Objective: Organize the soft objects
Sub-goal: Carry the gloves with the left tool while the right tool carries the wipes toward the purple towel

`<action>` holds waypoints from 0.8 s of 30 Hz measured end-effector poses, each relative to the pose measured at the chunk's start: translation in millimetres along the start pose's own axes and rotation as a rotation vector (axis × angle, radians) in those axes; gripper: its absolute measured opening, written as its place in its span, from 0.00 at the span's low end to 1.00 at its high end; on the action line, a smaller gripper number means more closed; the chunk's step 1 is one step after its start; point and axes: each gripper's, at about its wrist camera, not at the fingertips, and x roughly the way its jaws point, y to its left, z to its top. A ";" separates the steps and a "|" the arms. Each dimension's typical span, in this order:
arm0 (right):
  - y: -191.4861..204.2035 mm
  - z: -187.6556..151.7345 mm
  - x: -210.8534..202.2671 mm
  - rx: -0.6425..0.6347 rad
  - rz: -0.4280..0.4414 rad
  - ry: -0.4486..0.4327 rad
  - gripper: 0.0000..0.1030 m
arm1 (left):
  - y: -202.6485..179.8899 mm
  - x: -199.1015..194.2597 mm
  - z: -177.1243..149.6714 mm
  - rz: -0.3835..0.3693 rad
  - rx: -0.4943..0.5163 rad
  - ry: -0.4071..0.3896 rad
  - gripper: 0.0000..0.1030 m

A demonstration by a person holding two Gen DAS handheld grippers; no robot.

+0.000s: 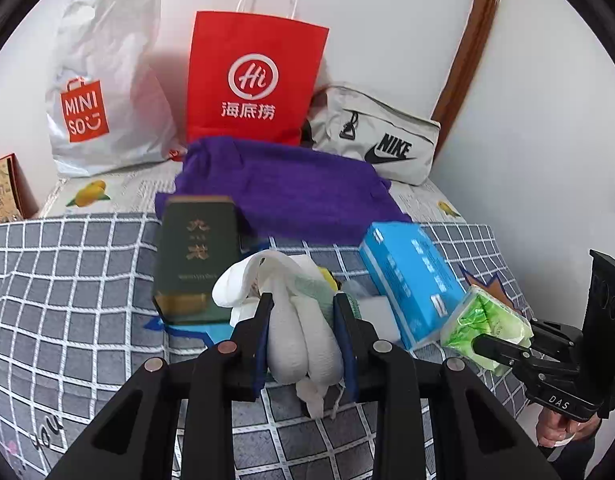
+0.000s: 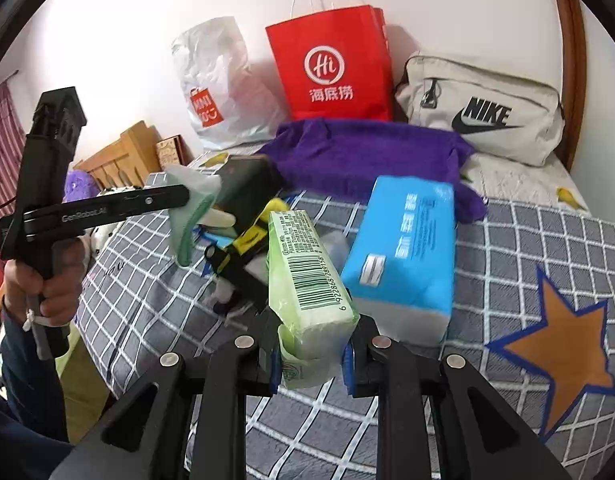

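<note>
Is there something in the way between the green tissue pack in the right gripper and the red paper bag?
Yes. The blue tissue box and purple towel lie on the bed between the green tissue pack and red paper bag.

Left hand-held gripper (image 1: 303, 304): black frame, blue pads inside the fingers (image 1: 263, 336), four round silver rivets on the linkage, "GenRobot.AI" lettered along its side arm. Right hand-held gripper (image 2: 315, 332): same black build, blue pads and rivets, "DAS" marked on its body. White band at the person's left wrist (image 2: 33, 318); dark blue clothing below.
</note>
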 end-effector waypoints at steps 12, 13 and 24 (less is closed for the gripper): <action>-21.3 57.3 10.0 0.027 -0.052 -0.018 0.22 | 16.4 0.1 44.6 0.050 -0.033 -0.020 0.27; -22.1 62.4 11.6 0.023 -0.054 -0.021 0.22 | 17.7 0.9 48.9 0.052 -0.036 -0.021 0.27; -36.0 113.4 40.6 0.021 -0.057 -0.027 0.22 | 33.2 10.0 91.1 0.096 -0.042 -0.048 0.27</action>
